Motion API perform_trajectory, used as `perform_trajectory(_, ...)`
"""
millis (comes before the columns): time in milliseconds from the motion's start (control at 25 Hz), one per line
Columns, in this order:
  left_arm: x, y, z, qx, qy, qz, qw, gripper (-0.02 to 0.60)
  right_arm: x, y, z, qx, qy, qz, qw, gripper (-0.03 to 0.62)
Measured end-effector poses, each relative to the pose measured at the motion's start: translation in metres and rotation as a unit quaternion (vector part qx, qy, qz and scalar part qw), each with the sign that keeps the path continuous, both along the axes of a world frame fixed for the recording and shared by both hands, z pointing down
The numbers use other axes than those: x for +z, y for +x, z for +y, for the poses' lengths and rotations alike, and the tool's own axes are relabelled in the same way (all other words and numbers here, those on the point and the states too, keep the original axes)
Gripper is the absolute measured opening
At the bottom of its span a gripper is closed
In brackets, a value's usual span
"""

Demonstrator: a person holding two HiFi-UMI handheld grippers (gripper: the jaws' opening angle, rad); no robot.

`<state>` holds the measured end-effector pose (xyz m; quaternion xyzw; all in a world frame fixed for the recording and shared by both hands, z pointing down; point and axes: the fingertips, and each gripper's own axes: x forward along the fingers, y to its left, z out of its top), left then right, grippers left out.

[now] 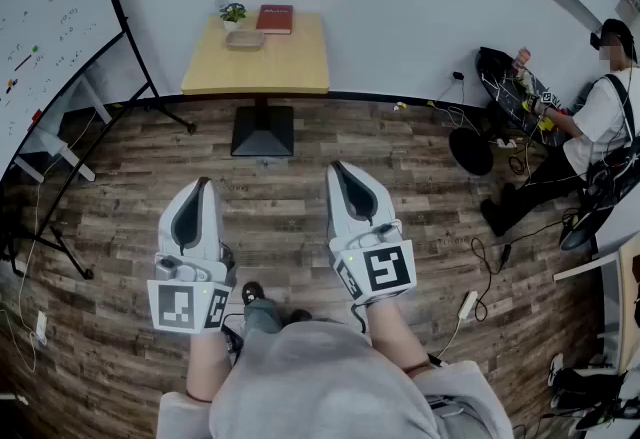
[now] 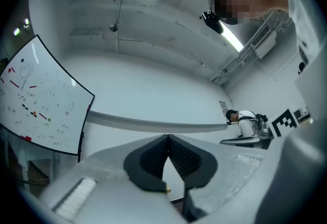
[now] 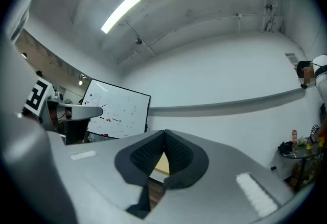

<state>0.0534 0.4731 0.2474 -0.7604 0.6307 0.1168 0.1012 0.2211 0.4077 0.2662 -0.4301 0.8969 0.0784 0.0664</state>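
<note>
Left gripper (image 1: 203,185) and right gripper (image 1: 338,170) hover over the wooden floor (image 1: 120,227), the fingers (image 2: 153,159) of each pressed together on nothing. Well ahead, the red book (image 1: 275,18), potted plant (image 1: 232,15) and tray (image 1: 245,39) sit untouched on the counter (image 1: 290,67); nothing is picked up yet.

Person in light grey top (image 1: 320,377), matching sleeves; dark shoe (image 1: 252,292) just ahead of the top. Further ahead of the top, left gripper (image 1: 203,185) and right gripper (image 1: 338,169): pale grey rounded shells, black lining, black ribbed pads (image 2: 152,158). White marker cube (image 1: 188,307) on each, at the end nearest the top, black square markers, small green light
</note>
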Motion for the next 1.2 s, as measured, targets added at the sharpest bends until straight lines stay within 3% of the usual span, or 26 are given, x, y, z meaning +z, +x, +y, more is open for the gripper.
perform_trajectory(800,-0.007,0.01,0.003,-0.002,0.0,-0.008,1.0,0.003,-0.006,0.011,0.0,0.01,0.004,-0.007,1.0,0.0)
perform_trajectory(960,-0.004,0.007,0.001,-0.003,-0.003,-0.01,0.9999,0.003,-0.004,0.001,0.003,-0.004,0.023,0.006,1.0,0.0)
perform_trajectory(1200,0.001,-0.007,-0.015,-0.001,-0.002,-0.002,1.0,0.003,-0.002,-0.004,-0.012,0.005,0.012,-0.021,1.0,0.0)
